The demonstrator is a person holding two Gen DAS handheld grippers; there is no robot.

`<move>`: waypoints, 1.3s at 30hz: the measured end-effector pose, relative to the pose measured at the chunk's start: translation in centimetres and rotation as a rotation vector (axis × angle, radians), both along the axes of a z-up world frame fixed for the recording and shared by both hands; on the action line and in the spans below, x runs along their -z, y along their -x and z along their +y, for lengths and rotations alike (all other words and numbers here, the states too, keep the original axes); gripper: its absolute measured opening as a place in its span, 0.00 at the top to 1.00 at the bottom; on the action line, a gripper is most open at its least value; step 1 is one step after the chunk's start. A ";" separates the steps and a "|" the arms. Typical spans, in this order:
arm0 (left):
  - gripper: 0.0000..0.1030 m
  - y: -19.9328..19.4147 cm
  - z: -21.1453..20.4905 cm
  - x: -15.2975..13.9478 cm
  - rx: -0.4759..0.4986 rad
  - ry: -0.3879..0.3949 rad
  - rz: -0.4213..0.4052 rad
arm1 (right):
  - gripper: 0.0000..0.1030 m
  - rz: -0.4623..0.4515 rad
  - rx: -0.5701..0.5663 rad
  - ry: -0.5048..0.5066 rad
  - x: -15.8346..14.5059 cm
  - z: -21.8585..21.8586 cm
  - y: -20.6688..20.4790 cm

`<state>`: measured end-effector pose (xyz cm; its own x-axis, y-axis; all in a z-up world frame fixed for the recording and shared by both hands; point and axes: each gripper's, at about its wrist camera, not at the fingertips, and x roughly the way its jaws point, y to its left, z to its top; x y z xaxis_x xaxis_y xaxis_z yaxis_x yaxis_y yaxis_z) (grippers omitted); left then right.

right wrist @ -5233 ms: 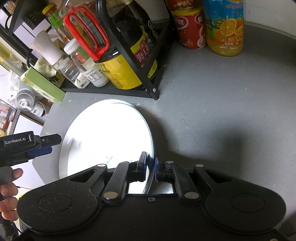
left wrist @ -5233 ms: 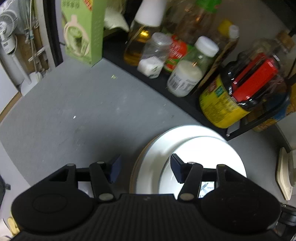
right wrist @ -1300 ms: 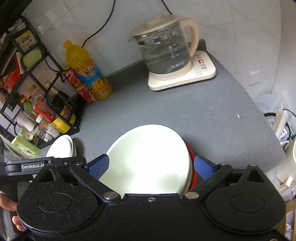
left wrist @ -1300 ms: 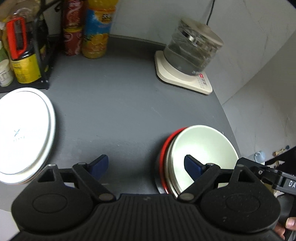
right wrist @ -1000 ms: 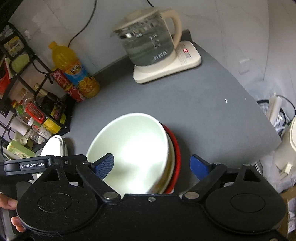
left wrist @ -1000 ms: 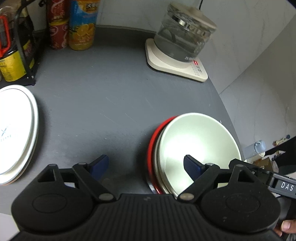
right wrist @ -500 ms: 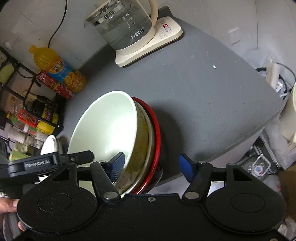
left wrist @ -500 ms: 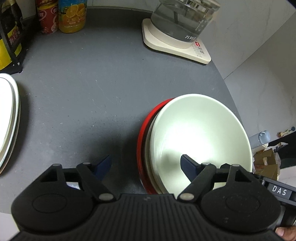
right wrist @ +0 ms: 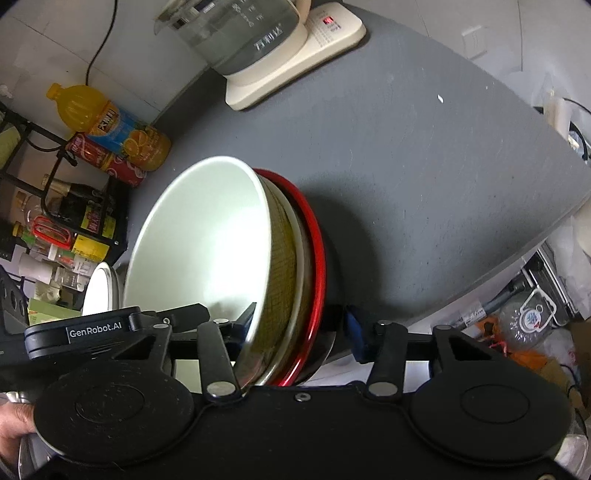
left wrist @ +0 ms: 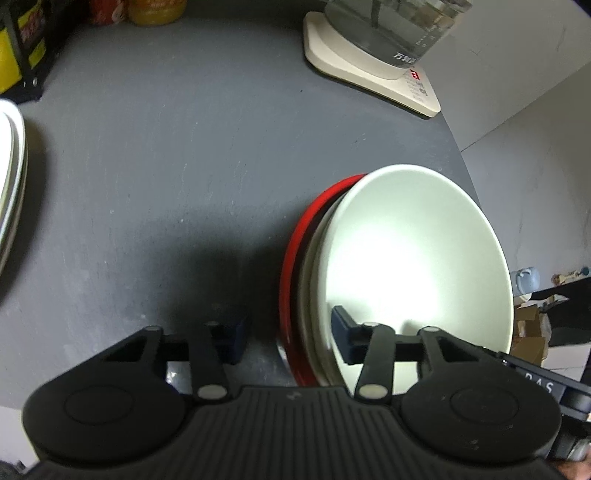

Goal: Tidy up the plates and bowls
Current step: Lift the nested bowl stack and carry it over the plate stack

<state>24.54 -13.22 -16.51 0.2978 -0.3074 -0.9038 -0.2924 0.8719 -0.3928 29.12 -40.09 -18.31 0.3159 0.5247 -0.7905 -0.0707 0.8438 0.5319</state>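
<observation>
- Left wrist view: we see our left gripper (left wrist: 290,334) spread wide, its two blue pads straddling the near rim of a nested stack of bowls without clearly pressing on it.
- The right pad (left wrist: 341,332) sits inside the pale green bowl (left wrist: 417,266), which is the top of the stack; the left pad sits outside the red bowl (left wrist: 291,266), over the grey table (left wrist: 166,166).
- Between the green and the red one we make out a cream rim (we cannot tell how many pieces lie there).
- The stack stands at the near right of the table, close to its edge.
- At the far left edge of the view lies a white plate stack (left wrist: 11,177), well apart from the bowls.
- Far right, a glass kettle (left wrist: 391,26) stands on its cream base.
- Right wrist view: our right gripper (right wrist: 299,328) is also spread, one pad inside the pale green bowl (right wrist: 199,251) and the other outside the red bowl (right wrist: 317,258), not closed on anything.
- Here the green bowl's outside shows an olive woven pattern, and a metal rim peeks out under the red one.
- The left gripper's body (marked GenRobot.AI) reaches into the green bowl from the left.
- Far left, we see an orange juice bottle (right wrist: 110,122), a red can (right wrist: 107,160) beside it and a black rack (right wrist: 55,210) of bottles; the white plate stack (right wrist: 101,291) lies just near of the rack.
</observation>
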 end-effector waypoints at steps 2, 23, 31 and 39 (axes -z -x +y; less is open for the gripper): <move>0.61 0.2 0.1 0.3 -0.010 0.013 0.010 | 0.54 0.006 -0.002 -0.002 0.2 0.0 0.0; 0.70 0.9 1.6 -0.8 -0.055 0.054 -0.033 | 0.60 -0.028 -0.048 0.000 -0.6 1.4 -0.5; 0.70 1.4 4.8 -2.3 -0.109 0.049 -0.052 | 0.60 -0.059 -0.106 -0.010 -2.1 4.3 -1.7; 0.70 2.2 8.8 -3.5 -0.178 0.030 -0.061 | 0.60 -0.080 -0.176 -0.024 -3.2 8.4 -2.7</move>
